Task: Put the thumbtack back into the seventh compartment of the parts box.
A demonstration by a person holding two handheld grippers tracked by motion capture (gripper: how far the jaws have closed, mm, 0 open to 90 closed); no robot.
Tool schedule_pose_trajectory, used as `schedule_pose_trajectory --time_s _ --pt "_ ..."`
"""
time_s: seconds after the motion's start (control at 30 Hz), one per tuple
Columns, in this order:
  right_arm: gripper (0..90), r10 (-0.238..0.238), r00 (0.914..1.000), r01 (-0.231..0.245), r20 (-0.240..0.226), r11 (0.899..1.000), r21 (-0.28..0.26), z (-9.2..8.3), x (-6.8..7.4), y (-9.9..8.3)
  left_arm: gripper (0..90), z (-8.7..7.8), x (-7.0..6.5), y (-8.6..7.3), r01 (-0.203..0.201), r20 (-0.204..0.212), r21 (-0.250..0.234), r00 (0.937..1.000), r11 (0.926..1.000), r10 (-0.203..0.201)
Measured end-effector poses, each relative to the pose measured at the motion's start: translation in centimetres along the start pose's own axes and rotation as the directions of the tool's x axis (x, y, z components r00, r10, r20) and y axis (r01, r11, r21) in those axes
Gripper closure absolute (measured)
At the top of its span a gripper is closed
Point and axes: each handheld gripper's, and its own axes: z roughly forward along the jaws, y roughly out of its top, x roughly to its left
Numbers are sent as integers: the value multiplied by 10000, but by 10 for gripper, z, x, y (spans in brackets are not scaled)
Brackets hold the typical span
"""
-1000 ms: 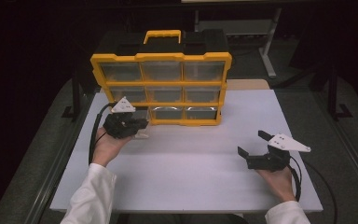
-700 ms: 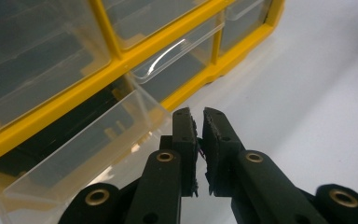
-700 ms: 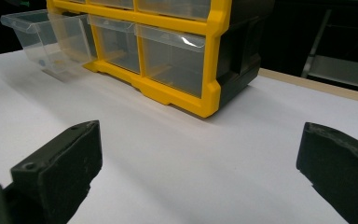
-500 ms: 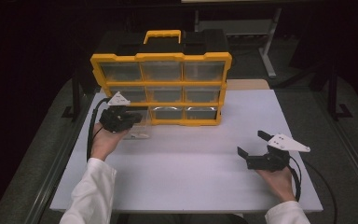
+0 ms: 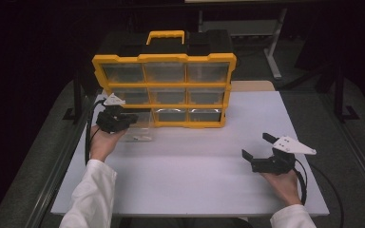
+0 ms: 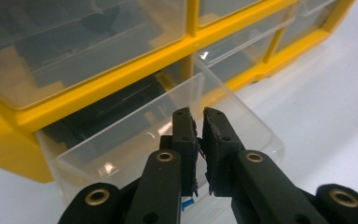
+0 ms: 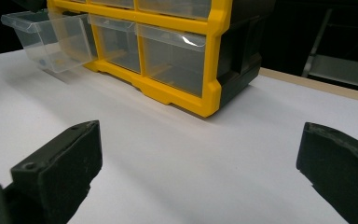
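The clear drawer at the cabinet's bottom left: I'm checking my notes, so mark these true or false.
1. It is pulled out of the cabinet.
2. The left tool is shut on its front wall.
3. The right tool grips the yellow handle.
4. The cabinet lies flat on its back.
1. True: the clear drawer sticks out of the cabinet.
2. True: the left tool pinches the front wall.
3. False: the right tool is open over the table.
4. False: it stands upright.

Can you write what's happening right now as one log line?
left gripper: shut on front wall of clear plastic drawer | drawer: partly out of yellow organizer box | right gripper: open, resting on white table
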Motion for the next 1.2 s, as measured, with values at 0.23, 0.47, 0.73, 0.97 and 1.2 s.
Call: schedule_pose_trajectory --time_s 0.23,0.47,0.73,0.97,1.2 --pt "0 -4 10000 4 -1 10000 4 0 0 0 580 -1 2 -2 219 334 -99 9992 9997 -216" --pt "0 4 10000 -4 -13 10000 14 0 0 0 336 -6 2 -8 757 1053 -903 9922 9930 -661" --pt "0 -1 10000 1 -8 10000 32 0 0 0 9 -10 1 -17 1246 1040 -1602 9886 9792 -1088" --pt "0 14 10000 -14 3 10000 -2 -1 0 0 0 -19 -4 -27 1235 922 -2411 9903 9626 -1040" --pt "0 -7 10000 7 2 10000 2 0 0 0 0 -32 -8 -41 1455 745 -3377 9890 9299 -1277"
